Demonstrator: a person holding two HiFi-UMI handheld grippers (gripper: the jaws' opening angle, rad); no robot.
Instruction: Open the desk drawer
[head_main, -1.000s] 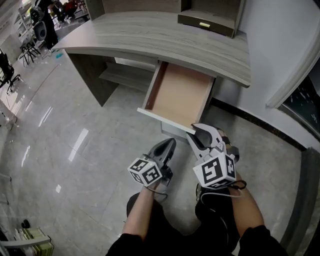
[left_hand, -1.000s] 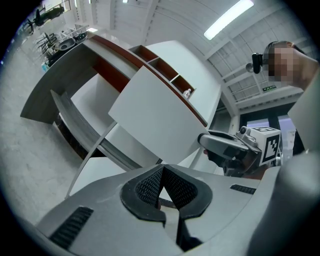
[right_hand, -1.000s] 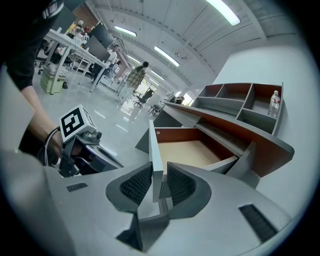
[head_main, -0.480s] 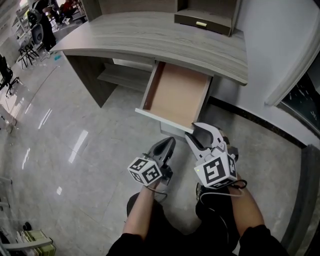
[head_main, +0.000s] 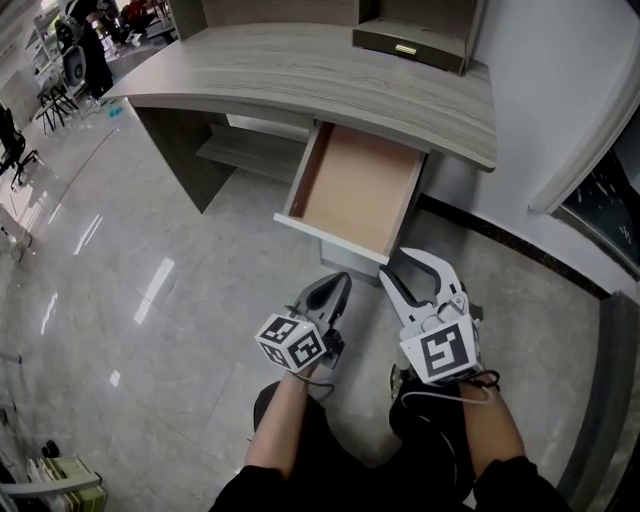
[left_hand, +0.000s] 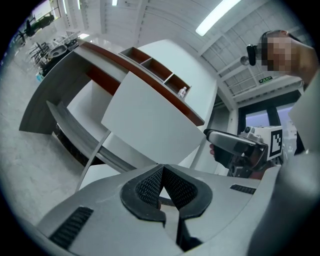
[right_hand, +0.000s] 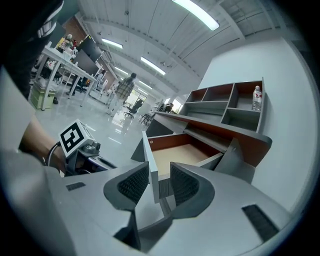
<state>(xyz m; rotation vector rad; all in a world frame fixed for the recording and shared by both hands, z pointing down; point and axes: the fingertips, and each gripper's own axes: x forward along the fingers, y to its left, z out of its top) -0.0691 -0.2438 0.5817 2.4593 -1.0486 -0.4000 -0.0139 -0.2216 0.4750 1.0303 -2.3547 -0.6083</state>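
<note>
The desk drawer (head_main: 355, 190) is pulled out from under the grey wood-grain desk (head_main: 300, 70), showing its bare tan bottom. My right gripper (head_main: 393, 263) is open just off the right end of the white drawer front (head_main: 330, 238). In the right gripper view the front panel's edge (right_hand: 150, 160) stands between the pads (right_hand: 132, 184) of my right gripper (right_hand: 154, 182) without being pressed. My left gripper (head_main: 335, 285) is shut on nothing, low in front of the drawer, to the left of the right one. The left gripper view shows my left gripper (left_hand: 162, 170) with its pads together.
A hutch with open cubbies (right_hand: 225, 102) stands on the desk, with a bottle (right_hand: 256, 97) in one. A lower shelf (head_main: 250, 150) sits under the desk, left of the drawer. A white wall (head_main: 560, 90) runs along the right. Glossy floor (head_main: 120, 280) spreads left.
The right gripper's jaws have spread wider and it has drawn back a little from the drawer front. The drawer stays out. The left gripper has not moved.
</note>
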